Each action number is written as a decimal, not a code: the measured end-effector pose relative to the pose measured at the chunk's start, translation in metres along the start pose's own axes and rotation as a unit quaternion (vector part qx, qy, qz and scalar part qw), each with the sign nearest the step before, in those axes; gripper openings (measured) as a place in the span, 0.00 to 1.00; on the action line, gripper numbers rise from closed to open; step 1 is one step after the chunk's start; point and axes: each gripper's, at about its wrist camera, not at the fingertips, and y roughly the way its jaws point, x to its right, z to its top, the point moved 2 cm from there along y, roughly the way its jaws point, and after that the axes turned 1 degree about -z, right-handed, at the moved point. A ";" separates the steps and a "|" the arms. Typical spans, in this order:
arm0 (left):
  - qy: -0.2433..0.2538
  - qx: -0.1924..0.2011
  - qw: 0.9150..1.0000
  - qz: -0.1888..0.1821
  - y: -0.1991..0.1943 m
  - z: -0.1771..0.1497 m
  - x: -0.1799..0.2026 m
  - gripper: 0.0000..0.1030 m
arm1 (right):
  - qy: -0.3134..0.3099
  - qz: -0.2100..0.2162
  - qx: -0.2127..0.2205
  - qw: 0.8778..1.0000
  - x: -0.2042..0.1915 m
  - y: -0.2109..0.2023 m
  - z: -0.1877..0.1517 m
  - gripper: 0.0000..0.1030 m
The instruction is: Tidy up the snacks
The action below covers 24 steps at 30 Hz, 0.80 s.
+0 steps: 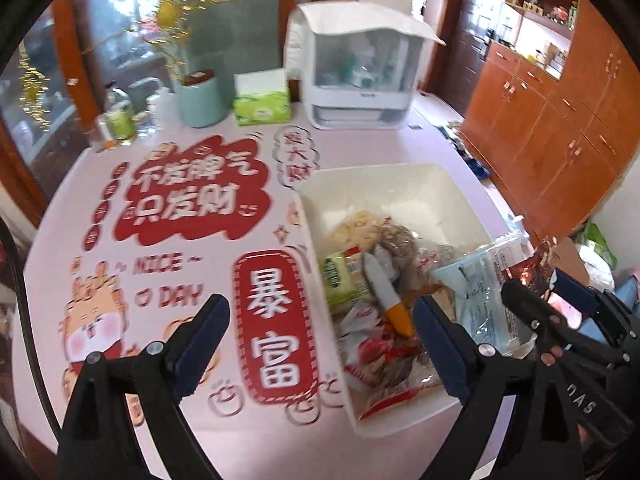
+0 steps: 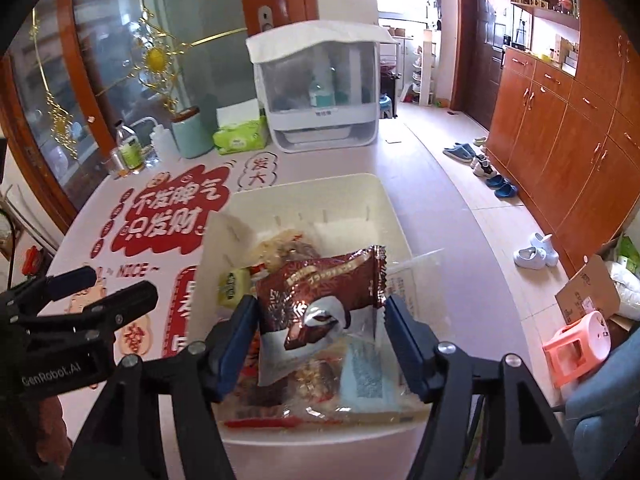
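A white bin (image 1: 400,176) (image 2: 360,192) on the pink table holds several snack packets, among them a green packet (image 1: 344,276) and a white and orange tube (image 1: 388,296). My right gripper (image 2: 320,320) is shut on a brown chocolate snack packet (image 2: 320,292) and holds it above the bin; it shows at the right of the left wrist view (image 1: 536,276). My left gripper (image 1: 320,320) is open and empty, its fingers astride the bin's left wall. It shows at the left of the right wrist view (image 2: 100,284).
At the table's far edge stand a white lidded organizer (image 1: 356,76), a green tissue pack (image 1: 262,106), a teal pot (image 1: 198,100) and small bottles (image 1: 118,116). Wooden cabinets (image 2: 560,128), shoes (image 2: 492,176) and a pink stool (image 2: 580,344) are on the right.
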 end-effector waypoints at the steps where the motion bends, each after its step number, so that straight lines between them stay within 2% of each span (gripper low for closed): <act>1: -0.003 0.007 1.000 0.009 -0.011 -0.004 -0.005 0.91 | -0.003 0.000 0.003 1.000 -0.003 -0.006 -0.001 0.63; 9: -0.029 0.056 0.996 0.055 -0.075 -0.025 -0.037 0.99 | -0.017 0.007 0.030 0.999 -0.031 -0.054 -0.008 0.69; 14: -0.045 0.065 0.995 0.065 -0.100 -0.033 -0.044 1.00 | -0.025 0.013 0.041 0.999 -0.043 -0.072 -0.010 0.69; 20: -0.042 0.072 0.995 0.062 -0.111 -0.043 -0.041 1.00 | -0.034 -0.013 0.061 0.997 -0.043 -0.061 0.000 0.71; 24: -0.045 0.067 0.995 0.061 -0.110 -0.046 -0.043 1.00 | -0.019 -0.009 0.061 0.998 -0.035 -0.054 0.004 0.73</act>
